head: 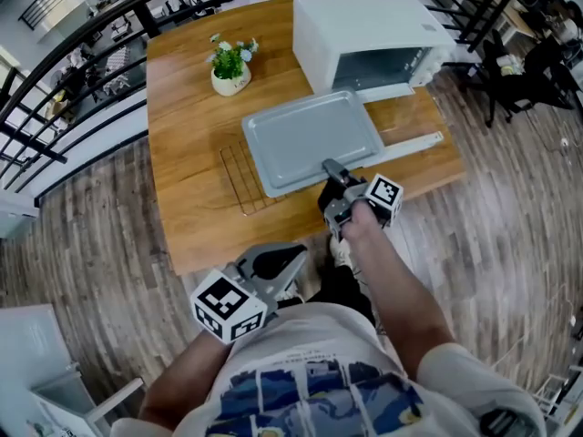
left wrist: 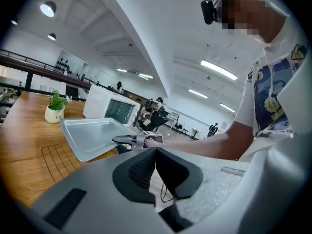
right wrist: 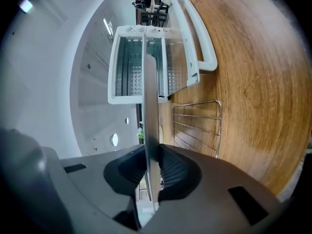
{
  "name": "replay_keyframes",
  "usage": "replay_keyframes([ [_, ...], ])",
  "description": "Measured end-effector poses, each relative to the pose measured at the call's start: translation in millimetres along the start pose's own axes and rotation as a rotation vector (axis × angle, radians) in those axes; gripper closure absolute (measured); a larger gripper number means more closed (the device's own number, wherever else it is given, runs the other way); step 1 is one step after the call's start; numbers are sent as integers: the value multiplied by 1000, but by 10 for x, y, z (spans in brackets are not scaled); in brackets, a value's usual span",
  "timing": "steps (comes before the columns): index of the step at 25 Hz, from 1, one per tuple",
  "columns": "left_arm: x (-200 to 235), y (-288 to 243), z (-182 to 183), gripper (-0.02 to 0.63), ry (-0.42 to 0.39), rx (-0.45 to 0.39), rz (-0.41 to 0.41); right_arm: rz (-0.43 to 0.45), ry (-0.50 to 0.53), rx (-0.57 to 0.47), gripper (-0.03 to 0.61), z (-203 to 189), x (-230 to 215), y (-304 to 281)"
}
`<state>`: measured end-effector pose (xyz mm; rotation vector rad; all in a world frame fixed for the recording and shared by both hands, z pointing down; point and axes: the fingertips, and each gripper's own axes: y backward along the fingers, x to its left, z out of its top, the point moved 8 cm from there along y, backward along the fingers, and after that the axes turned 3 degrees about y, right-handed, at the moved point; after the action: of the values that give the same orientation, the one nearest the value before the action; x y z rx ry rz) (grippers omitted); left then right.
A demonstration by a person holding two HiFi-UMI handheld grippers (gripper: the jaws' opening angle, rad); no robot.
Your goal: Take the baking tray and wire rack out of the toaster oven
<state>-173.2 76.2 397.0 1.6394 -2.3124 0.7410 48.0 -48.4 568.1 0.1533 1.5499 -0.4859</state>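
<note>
On the wood table [head: 187,98], just in front of the toaster oven [head: 364,25] w/ its door [head: 414,144] down, the baking tray [head: 310,139] is out of the oven, its left part over the wire rack [head: 239,178]. My R gripper [head: 330,169] is clamped on the tray's near rim, pads tight on the thin edge. My L gripper [left wrist: 155,151] is close to my body, jaws together, nothing btwn them. Potted plant [head: 230,65] stands far left on the table.
</note>
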Motion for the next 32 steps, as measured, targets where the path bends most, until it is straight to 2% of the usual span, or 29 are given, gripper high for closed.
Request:
replay_keyframes([
  [16, 129, 266, -72, 609, -5, 5, 26, -24, -9, 39, 522, -503, -127, -345],
  [32, 123, 391, -163, 609, 4, 21, 46, -57, -28, 62, 522, -835, -309, -464],
])
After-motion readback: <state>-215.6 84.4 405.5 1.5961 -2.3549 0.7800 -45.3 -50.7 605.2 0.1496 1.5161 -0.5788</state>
